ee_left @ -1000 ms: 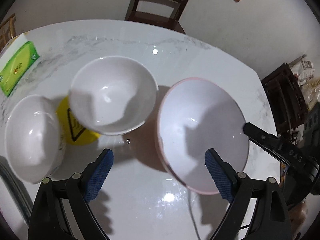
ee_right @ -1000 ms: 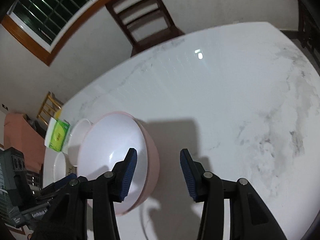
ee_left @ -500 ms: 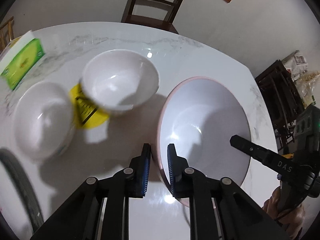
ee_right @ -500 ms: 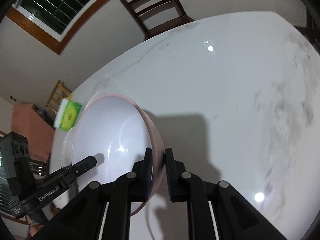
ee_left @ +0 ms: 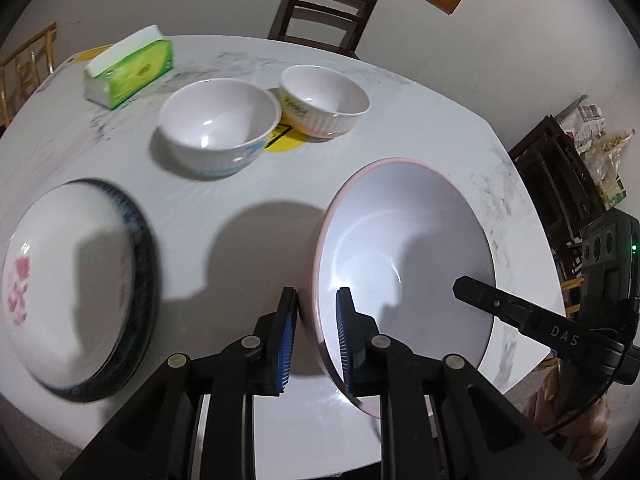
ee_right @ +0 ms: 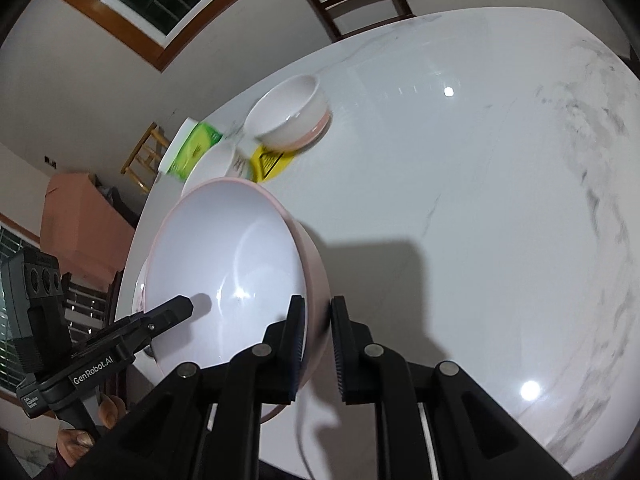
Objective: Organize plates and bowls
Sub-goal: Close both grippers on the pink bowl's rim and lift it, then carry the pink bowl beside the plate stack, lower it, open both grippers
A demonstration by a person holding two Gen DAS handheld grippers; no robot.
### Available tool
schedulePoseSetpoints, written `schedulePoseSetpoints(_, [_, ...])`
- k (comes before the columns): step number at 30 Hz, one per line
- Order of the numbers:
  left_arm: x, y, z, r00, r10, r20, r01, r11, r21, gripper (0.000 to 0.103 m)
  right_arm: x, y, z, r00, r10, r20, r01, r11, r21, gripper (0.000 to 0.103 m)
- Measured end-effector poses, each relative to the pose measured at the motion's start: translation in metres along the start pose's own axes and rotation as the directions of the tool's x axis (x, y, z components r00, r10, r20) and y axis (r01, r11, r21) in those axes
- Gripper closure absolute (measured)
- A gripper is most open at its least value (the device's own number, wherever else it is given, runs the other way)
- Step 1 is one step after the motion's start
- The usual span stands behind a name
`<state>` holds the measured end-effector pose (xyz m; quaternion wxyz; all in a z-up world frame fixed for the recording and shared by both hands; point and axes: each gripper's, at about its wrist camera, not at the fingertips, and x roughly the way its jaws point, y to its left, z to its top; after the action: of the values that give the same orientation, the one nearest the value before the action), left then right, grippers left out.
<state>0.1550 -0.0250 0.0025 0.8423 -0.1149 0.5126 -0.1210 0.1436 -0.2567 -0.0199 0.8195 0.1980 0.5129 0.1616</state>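
A large pink-rimmed bowl (ee_left: 404,256) is held tilted above the white marble table (ee_left: 256,184). My left gripper (ee_left: 316,336) is shut on its left rim. My right gripper (ee_right: 316,340) is shut on the opposite rim of the same bowl (ee_right: 224,264). A white bowl with blue marks (ee_left: 218,126) and a ribbed cream bowl (ee_left: 324,100) stand farther back. A shallow dish with a dark rim and pink print (ee_left: 72,300) lies at the left. The cream bowl also shows in the right wrist view (ee_right: 288,114).
A green tissue pack (ee_left: 130,66) lies at the table's back left. A yellow sticker (ee_left: 286,140) sits between the two small bowls. A dark wooden chair (ee_left: 324,12) stands behind the table. Shelving with bags (ee_left: 576,160) stands at the right.
Both grippers have lifted the large pink bowl off the table and tilted it. The left wrist view has pulled back, so the dark-rimmed dish now shows at the left.
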Motion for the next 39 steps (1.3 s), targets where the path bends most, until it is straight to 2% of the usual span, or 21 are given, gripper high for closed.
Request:
schedulePoseSetpoints(8, [0.002,0.024,-0.019,1.0,0.004,-0.017,-0.004,1.0,-0.023,0.087,0.009,0.021,-0.023,0.999,-0.04,-0.018,0.039,0.999,-0.019,0.089])
schedulePoseSetpoints(13, [0.004,0.029,-0.025,1.0,-0.002,-0.019,0.001,0.999,-0.033,0.081,0.016,0.024,-0.026,0.998,-0.049,-0.031,0.049,0.999,-0.013,0.089])
schedulePoseSetpoints(19, [0.003,0.029,-0.028,1.0,0.001,-0.01,-0.001,0.999,-0.034,0.078,0.023,0.024,-0.026,0.998,-0.04,-0.041,0.04,0.999,0.003,0.089])
schedulePoseSetpoints(25, [0.001,0.028,-0.029,1.0,0.003,-0.003,-0.004,1.0,-0.029,0.067,0.027,0.024,-0.028,0.998,-0.009,-0.062,0.011,0.999,0.032,0.086])
schedulePoseSetpoints(31, [0.002,0.03,-0.03,1.0,-0.004,0.004,0.004,0.999,-0.036,0.063,0.024,0.024,-0.026,0.999,-0.002,-0.041,0.004,0.999,0.052,0.083])
schedulePoseSetpoints(32, [-0.001,0.03,-0.03,1.0,-0.006,0.011,0.006,0.999,-0.035,0.06,0.019,0.024,-0.026,1.0,0.0,-0.021,0.001,0.999,0.049,0.082])
schedulePoseSetpoints(35, [-0.009,0.029,-0.032,0.999,0.016,0.046,-0.015,1.0,-0.023,0.038,0.008,0.026,-0.025,1.0,0.002,0.021,-0.002,0.999,0.033,0.081])
schedulePoseSetpoints(39, [-0.024,0.028,-0.035,0.995,0.042,0.096,-0.043,0.999,0.005,0.034,-0.01,0.029,-0.026,0.996,-0.027,0.087,0.027,1.0,0.002,0.076])
